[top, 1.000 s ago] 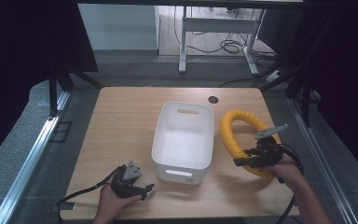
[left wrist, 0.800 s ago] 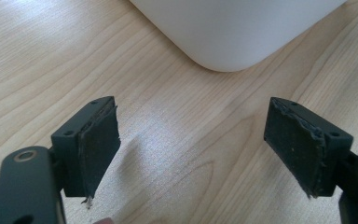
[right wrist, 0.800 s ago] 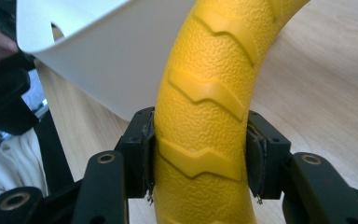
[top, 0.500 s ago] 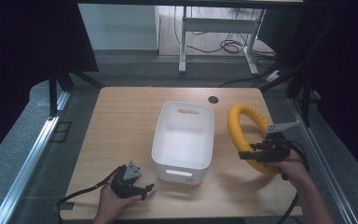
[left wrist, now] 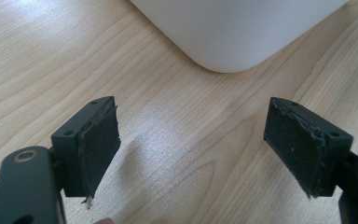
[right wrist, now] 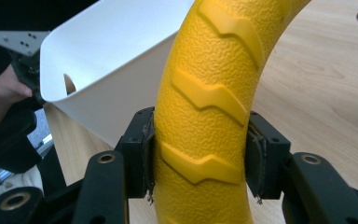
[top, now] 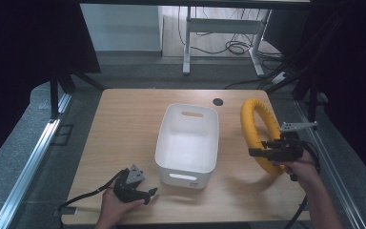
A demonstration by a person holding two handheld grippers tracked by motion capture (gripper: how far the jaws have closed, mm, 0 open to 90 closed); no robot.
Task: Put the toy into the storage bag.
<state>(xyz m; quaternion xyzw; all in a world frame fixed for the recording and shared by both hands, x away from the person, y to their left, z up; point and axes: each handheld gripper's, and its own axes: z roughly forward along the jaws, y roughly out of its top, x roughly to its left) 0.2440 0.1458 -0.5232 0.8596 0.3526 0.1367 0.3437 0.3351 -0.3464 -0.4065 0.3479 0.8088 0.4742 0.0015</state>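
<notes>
The right gripper (right wrist: pixel 200 156) has its two jaws pressed against opposite sides of one yellow ring (right wrist: pixel 209 88), a thick tube with a pebbled skin and raised zigzag ridges. Three of those ridges show plainly above and between the pads. The ring rises straight up out of the jaws; beyond them to the left stands one white bin (right wrist: pixel 116 65), with a slot handle cut into its end wall. Past the ring to the right lies bare wooden table (right wrist: pixel 317 93), with one round dark hole near the far corner.

In the high view the right gripper (top: pixel 261 153) holds the yellow ring (top: pixel 249 119) at the near part of its loop, the ring tilted up on the side away from the jaws. The white bin (top: pixel 189 140) sits just beyond the jaw tips, apart from the ring, its inside holding nothing visible.

The left gripper (left wrist: pixel 191 154) has its two jaws spread wide with only table (left wrist: pixel 177 121) between the pads. Ahead of the jaws, near but not touching, is a rounded corner of the white bin (left wrist: pixel 233 28). From above, the left gripper (top: pixel 148 194) lies low in one hand (top: pixel 116 205), jaws pointing along the table's near edge, just short of the bin's near corner. One cable trails back from it.
</notes>
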